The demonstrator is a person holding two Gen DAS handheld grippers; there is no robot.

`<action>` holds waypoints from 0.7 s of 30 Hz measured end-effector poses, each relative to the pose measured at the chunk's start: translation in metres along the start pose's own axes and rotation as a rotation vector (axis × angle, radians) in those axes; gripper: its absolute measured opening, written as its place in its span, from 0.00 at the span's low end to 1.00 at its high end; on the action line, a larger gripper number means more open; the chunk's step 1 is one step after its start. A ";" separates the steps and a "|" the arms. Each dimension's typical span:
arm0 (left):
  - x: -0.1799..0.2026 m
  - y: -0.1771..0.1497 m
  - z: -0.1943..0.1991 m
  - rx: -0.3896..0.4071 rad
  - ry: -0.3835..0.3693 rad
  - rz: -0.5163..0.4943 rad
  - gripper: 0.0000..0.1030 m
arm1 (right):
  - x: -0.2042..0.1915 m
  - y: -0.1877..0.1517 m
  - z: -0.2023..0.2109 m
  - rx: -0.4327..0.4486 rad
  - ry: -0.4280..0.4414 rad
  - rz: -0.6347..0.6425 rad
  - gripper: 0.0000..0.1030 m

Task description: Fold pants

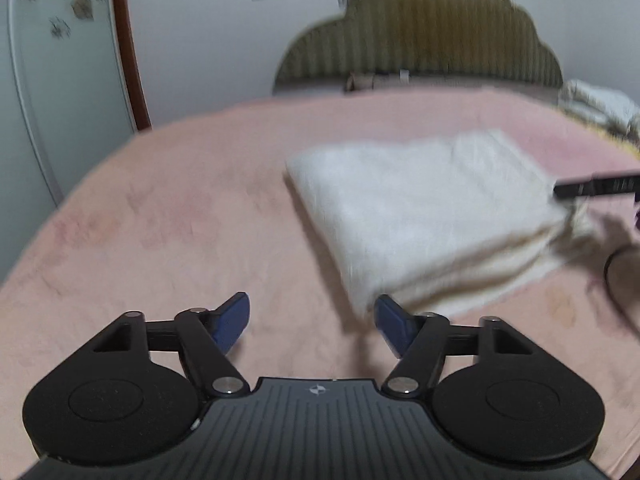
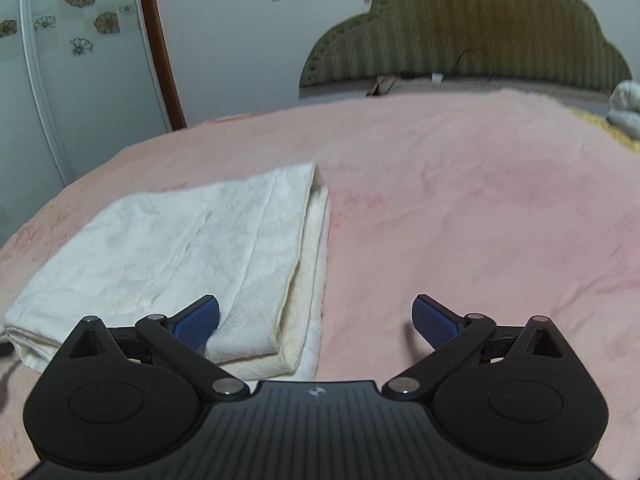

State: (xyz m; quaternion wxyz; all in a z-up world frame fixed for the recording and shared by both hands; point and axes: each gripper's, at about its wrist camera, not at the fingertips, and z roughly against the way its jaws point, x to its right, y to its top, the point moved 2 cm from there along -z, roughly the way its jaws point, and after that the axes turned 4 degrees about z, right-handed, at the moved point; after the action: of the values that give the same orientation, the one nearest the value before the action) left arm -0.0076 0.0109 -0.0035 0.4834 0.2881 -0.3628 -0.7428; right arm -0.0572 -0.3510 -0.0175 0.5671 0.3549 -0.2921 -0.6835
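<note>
Folded white pants (image 2: 168, 248) lie on the pink bedspread (image 2: 460, 208) — left gripper (image 1: 313, 322) and right gripper (image 2: 316, 322) gape wide, holding nothing.

Textured white cloth pants (image 2: 172, 248) on matt, fuzzy pink blanket (image 2: 480, 208)

Pink bedspread (image 2: 480, 208) (olive headboard (image 2: 472, 28) behind)

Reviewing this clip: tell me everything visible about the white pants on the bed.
The pants are cream-white, of a soft fabric with a faint woven pattern, folded into a flat rectangular stack of several layers. The top layer sits slightly inside the lower ones, whose edges peek out along one side. They lie on the pink bedspread, creased but tidy. Neither tool grips them: the right tool hangs open over their near corner; the left tool is open beside them.
</note>
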 end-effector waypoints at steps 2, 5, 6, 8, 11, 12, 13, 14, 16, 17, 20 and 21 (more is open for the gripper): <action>-0.008 0.017 0.007 0.037 -0.091 0.084 0.75 | 0.002 0.006 -0.002 -0.004 0.049 -0.032 1.00; -0.023 0.044 -0.016 0.010 -0.226 0.247 0.90 | 0.016 0.017 -0.023 -0.050 0.196 -0.145 1.00; -0.028 0.049 -0.029 -0.012 -0.250 0.284 0.91 | 0.021 0.019 -0.032 -0.068 0.237 -0.169 1.00; -0.038 0.055 -0.060 -0.075 -0.270 0.344 0.90 | 0.028 0.022 -0.054 -0.123 0.306 -0.203 0.99; -0.048 0.054 -0.104 -0.197 -0.363 0.451 0.87 | 0.031 0.024 -0.073 -0.140 0.401 -0.241 0.86; -0.050 0.052 -0.114 -0.225 -0.389 0.487 0.87 | 0.031 0.026 -0.076 -0.142 0.404 -0.234 0.78; -0.050 0.051 -0.123 -0.249 -0.412 0.513 0.85 | 0.029 0.027 -0.079 -0.143 0.387 -0.214 0.63; -0.049 0.049 -0.133 -0.274 -0.415 0.533 0.78 | 0.027 0.028 -0.080 -0.143 0.360 -0.190 0.57; -0.045 0.047 -0.138 -0.275 -0.383 0.524 0.68 | 0.025 0.029 -0.080 -0.145 0.361 -0.160 0.50; -0.041 0.048 -0.136 -0.266 -0.357 0.496 0.64 | 0.023 0.029 -0.079 -0.145 0.361 -0.142 0.49; -0.030 0.050 -0.130 -0.248 -0.288 0.425 0.50 | 0.019 0.028 -0.076 -0.133 0.350 -0.109 0.46; -0.028 0.052 -0.129 -0.241 -0.275 0.410 0.48 | 0.018 0.027 -0.075 -0.129 0.346 -0.107 0.46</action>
State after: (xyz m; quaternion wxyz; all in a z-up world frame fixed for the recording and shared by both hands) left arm 0.1292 -0.0108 -0.0325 0.6006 0.0458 -0.3847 -0.6994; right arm 0.0177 -0.3735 -0.0416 0.5931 0.4451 -0.1265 -0.6588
